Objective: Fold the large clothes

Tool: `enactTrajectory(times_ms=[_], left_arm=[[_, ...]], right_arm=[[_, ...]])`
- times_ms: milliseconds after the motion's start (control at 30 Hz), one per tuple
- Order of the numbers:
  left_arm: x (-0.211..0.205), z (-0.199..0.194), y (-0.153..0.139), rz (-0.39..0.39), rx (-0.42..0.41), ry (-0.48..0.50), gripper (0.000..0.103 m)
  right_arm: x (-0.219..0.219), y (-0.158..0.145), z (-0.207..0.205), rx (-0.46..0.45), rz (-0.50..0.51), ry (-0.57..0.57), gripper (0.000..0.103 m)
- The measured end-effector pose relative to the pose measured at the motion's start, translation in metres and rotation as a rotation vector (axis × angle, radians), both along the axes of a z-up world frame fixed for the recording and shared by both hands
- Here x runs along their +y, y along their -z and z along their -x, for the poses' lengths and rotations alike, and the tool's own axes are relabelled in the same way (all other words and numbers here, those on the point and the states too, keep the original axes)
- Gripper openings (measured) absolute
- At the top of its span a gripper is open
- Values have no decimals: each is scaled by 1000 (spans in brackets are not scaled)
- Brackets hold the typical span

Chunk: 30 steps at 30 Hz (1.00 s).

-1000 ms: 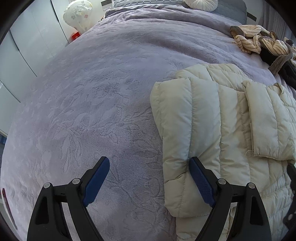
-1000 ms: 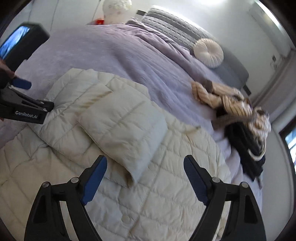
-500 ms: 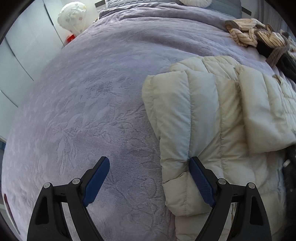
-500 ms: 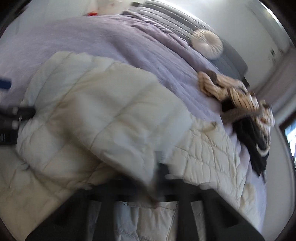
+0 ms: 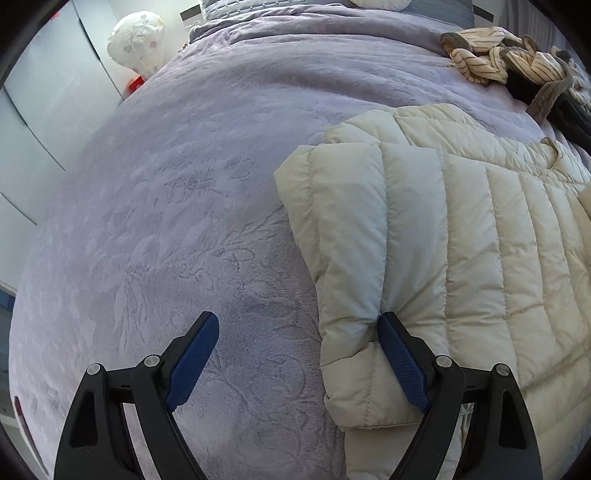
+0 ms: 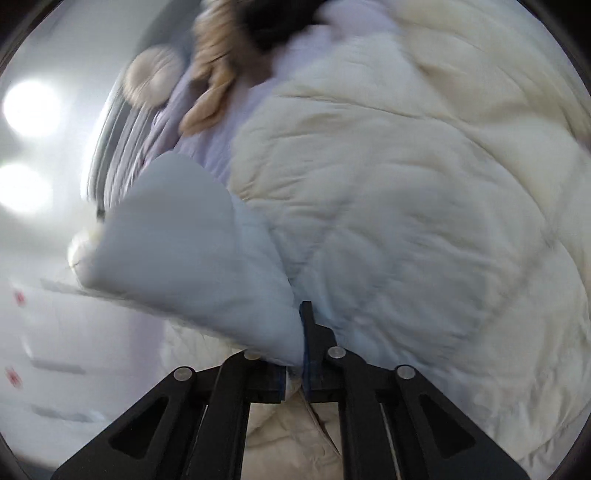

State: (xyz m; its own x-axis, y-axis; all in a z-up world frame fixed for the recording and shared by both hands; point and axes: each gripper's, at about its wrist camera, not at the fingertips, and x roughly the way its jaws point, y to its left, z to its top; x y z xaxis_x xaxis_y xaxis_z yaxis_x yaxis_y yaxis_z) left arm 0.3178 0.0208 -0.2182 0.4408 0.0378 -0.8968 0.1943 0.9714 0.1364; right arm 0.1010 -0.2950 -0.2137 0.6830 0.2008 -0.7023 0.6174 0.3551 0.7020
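A wide bed filled most of the left wrist view, covered by a lilac bedspread embossed with leaves and flowers, with a grey quilted headboard at its far end. White wardrobe doors stood along the left side, and a pale floral lamp and something small and red sat beside the bed near them. In the blurred right wrist view two bright ceiling lights glared against a white surface, and a round cream cushion lay near the headboard.
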Motion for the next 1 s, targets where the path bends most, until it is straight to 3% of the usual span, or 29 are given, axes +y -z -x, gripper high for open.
enactTrajectory(times_ms=[133,267,333,467,533,633,733,867,1000], left_arm=[[5,0,-8,23,9,-13,89],[21,-1,-37,101,-57,-47,89],[25,-8,-44,109,-72,-68,89],[20,-23,-33,58,-51,-89,89],[15,-26,-18,10,-42,-79,89],[12,-25,-2,-12,-23,-62,89],[12,-25,2,-17,-29,-53,89],[10,-27,1,-22,-23,-48,89],[15,-31,-14,-15,-20,-60,89]], right_arm=[[-7,-8,20,47,2,9,12],[-15,-49,36,40,177,-22,12],[-14,-70,26,9,292,-96,12],[-18,-76,-9,8,385,-232,12],[-20,-58,-16,82,413,-257,12],[-29,-19,-8,172,354,-235,9],[-38,1,15,118,259,-176,4],[-43,-3,24,89,226,-139,3],[-52,-21,37,111,268,-102,8]])
